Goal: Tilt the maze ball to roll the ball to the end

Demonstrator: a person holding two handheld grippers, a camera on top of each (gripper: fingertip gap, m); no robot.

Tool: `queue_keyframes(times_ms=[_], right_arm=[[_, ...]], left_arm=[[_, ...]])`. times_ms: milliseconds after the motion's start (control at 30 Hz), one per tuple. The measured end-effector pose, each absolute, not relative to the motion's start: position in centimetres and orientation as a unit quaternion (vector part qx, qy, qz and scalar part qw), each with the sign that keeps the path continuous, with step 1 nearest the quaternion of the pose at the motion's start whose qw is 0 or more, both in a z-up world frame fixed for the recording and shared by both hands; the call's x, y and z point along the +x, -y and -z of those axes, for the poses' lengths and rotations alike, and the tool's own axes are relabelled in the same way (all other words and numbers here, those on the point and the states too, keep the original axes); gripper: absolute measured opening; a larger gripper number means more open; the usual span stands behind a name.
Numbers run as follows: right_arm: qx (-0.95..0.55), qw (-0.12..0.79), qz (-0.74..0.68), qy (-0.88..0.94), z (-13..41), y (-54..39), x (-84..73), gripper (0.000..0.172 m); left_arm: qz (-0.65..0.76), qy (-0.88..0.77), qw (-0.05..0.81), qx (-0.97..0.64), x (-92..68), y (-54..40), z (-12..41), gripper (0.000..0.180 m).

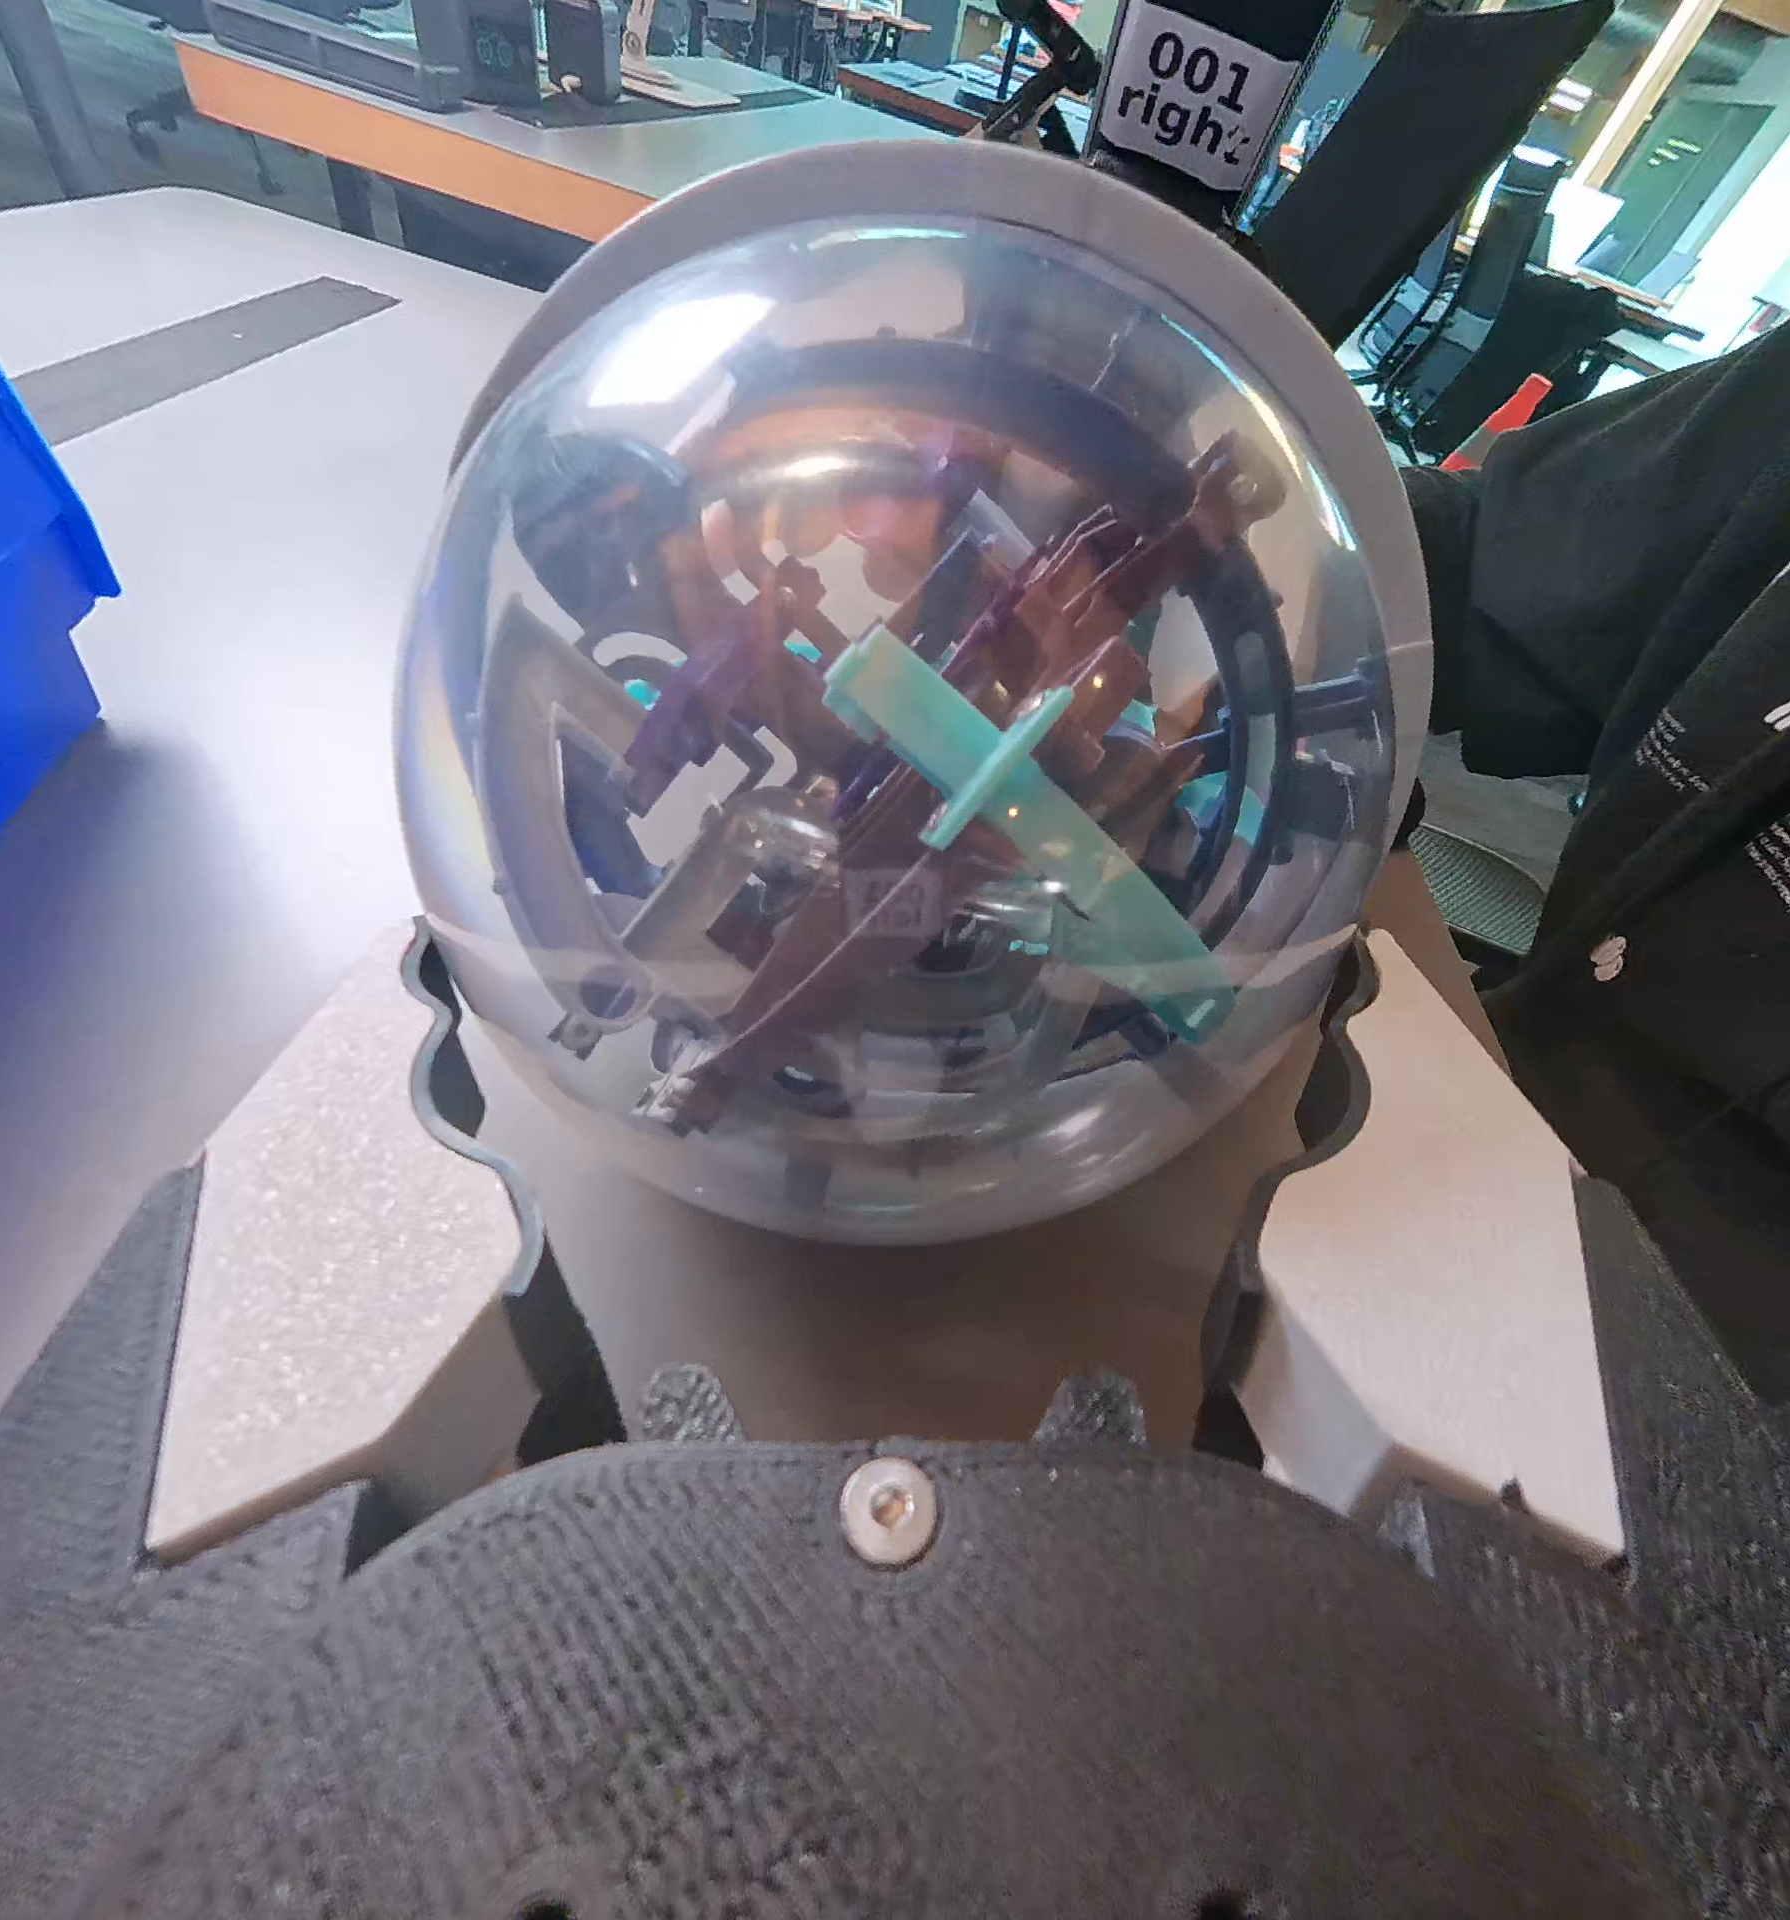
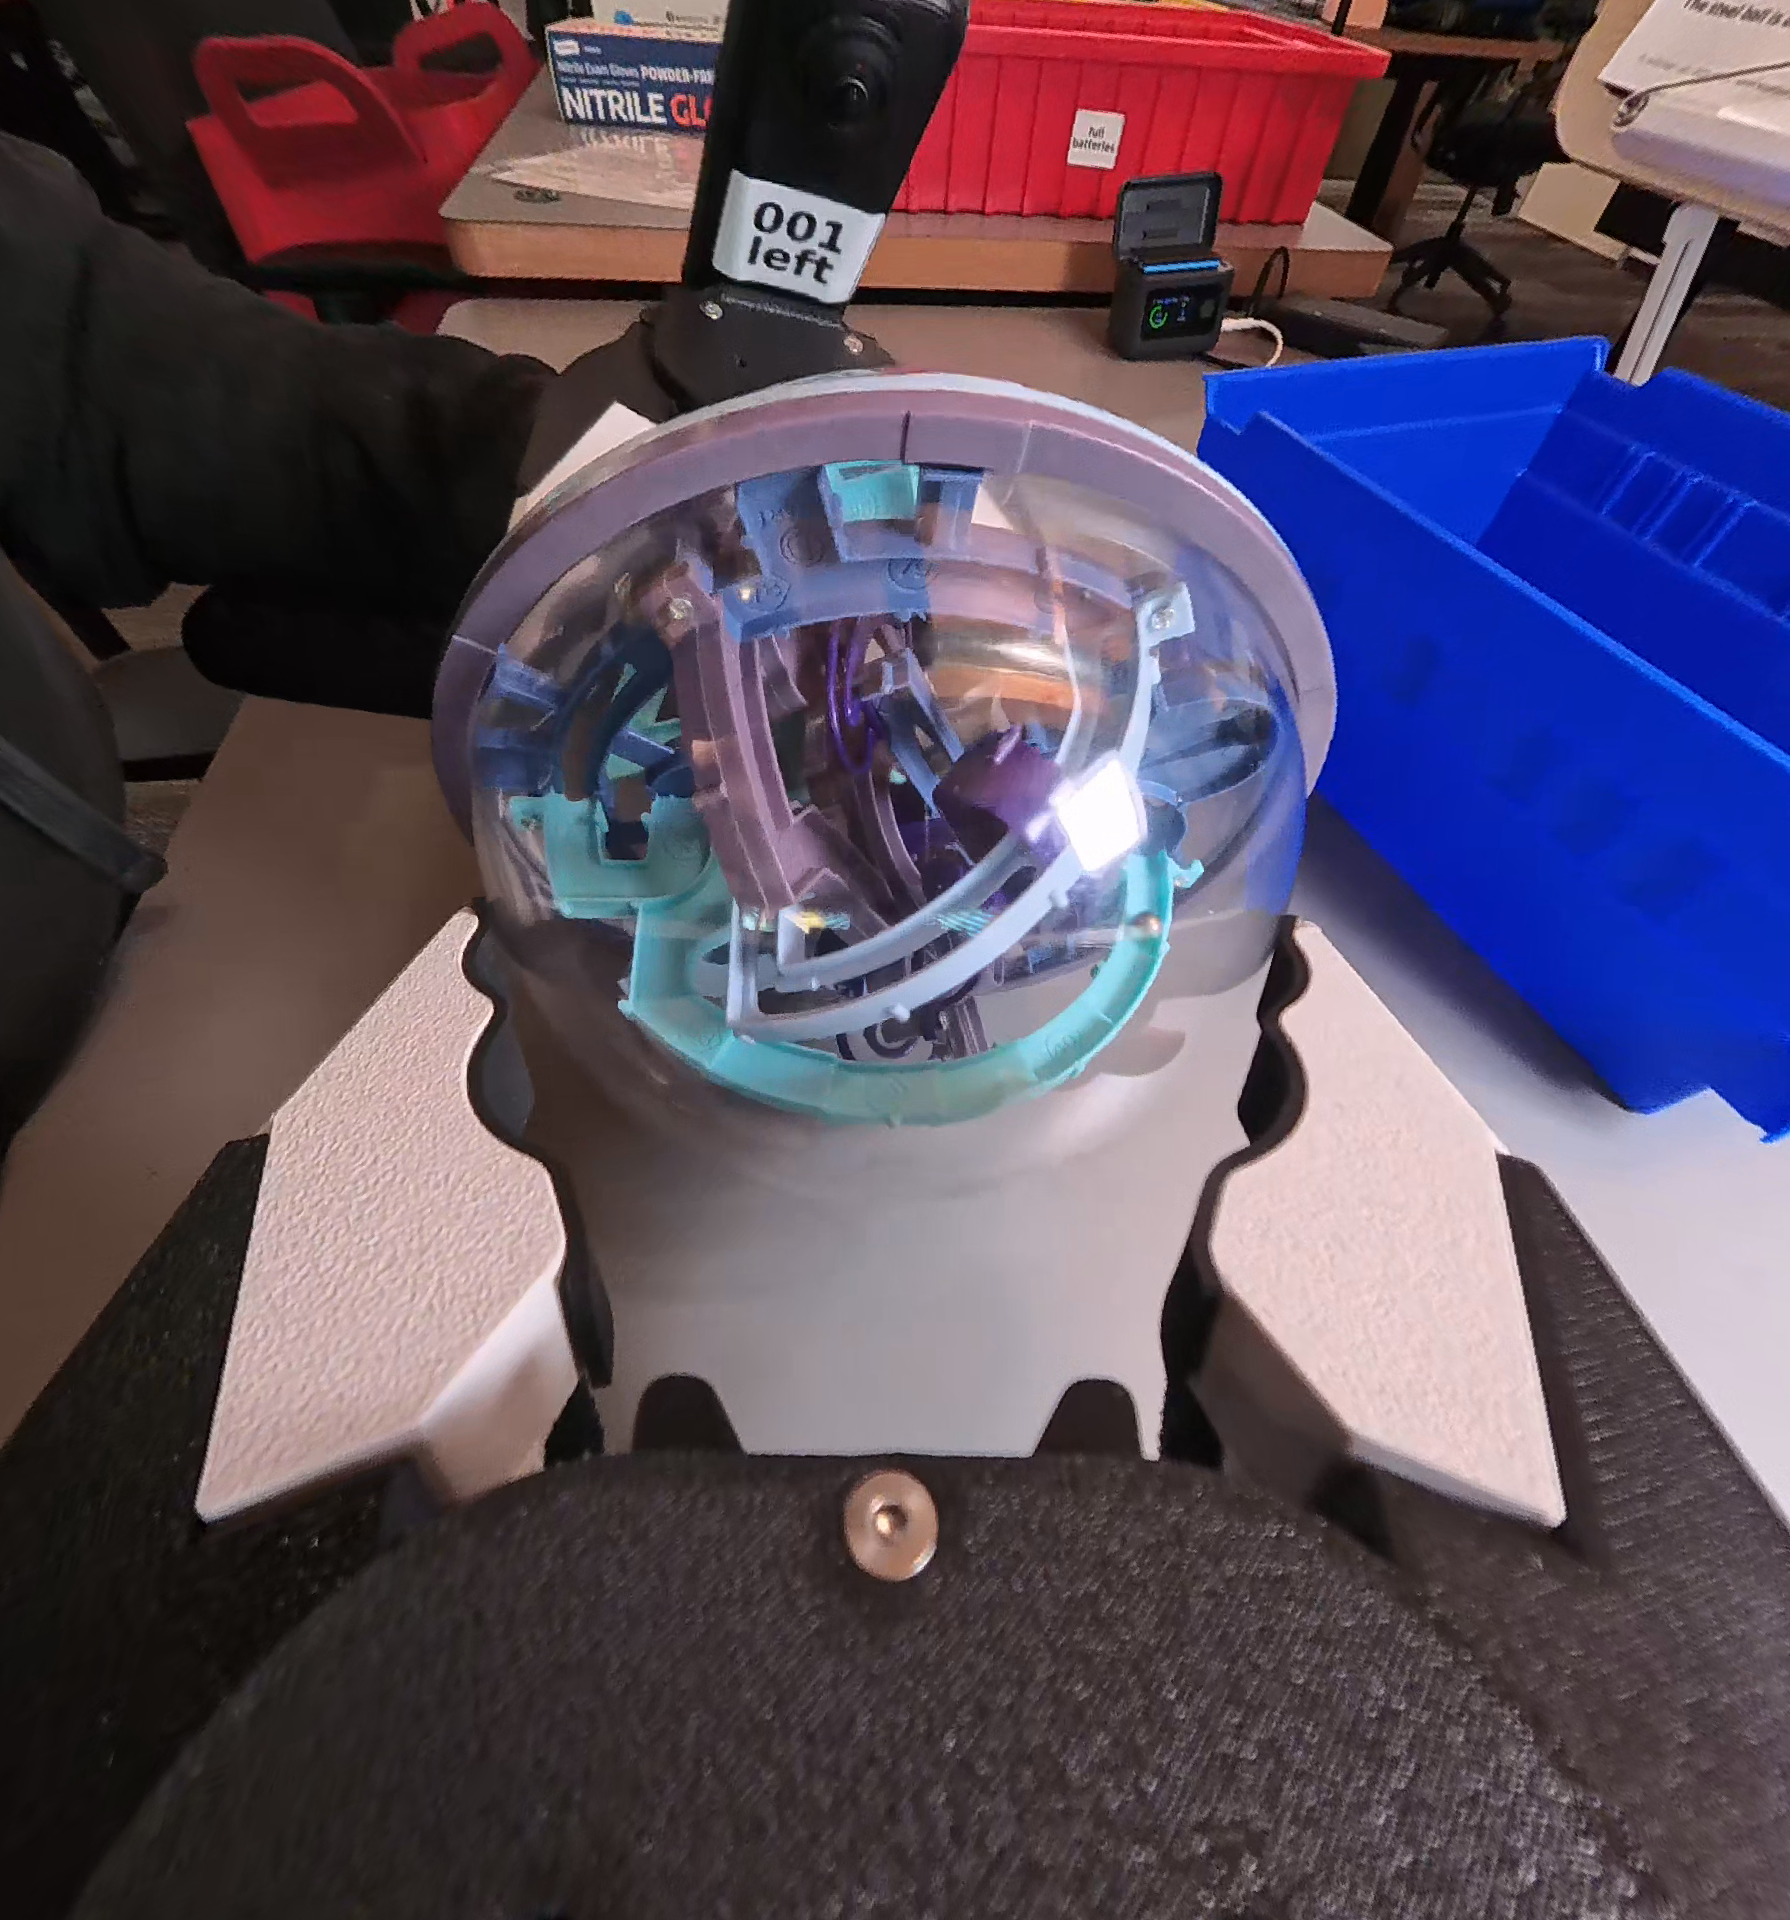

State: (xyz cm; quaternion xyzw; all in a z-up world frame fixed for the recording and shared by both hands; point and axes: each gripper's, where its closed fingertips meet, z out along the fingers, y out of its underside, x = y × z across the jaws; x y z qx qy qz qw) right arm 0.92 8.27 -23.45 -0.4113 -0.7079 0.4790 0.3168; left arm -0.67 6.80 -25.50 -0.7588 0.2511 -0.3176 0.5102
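Between the two tools, lifted off the grey table [image 1: 247, 582], sits the maze ball [image 1: 901, 707] — a clear sphere with a grey band round its middle and a tangle of teal, purple and brown tracks inside. The left tool [image 1: 896, 966] has its wide-spread white fingers [image 1: 351, 1101] clasping the globe from one side, and the right tool [image 2: 886, 966] clasps it from the opposite side, dark wavy pads lying along the curve of the shell. Each tool faces the other across the sphere. A blue bin [image 2: 1597, 727] stands just beside it on the table, and a person's dark sleeve [image 1: 1639, 582] reaches in from the side.

A small steel ball [image 2: 1145, 921] rests on the teal ring track, at its right-hand bend in the right wrist view. So the tilting step looks under way, the run far from obviously finished — where the track ends I cannot tell. The next move calls for a slow joint roll of both wrists, so that the ball creeps along the ring without jumping the rim, and even pressure from both sides so the smooth shell does not slip.
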Motion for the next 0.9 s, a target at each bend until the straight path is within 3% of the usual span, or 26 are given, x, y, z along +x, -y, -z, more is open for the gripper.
queue_keyframes(times_ms=[533,900], right_arm=[[-0.425,0.313,-0.491,0.693,23.2,-8.2,1.0,0.137],[-0.417,0.321,-0.486,0.698,23.4,-8.0,1.3,0.128]], left_arm=[[0.362,-0.246,0.5,-0.747,-0.7,-6.6,25.4,0.157],[0.41,-0.242,0.513,-0.714,-2.5,-5.7,24.3,0.143]])
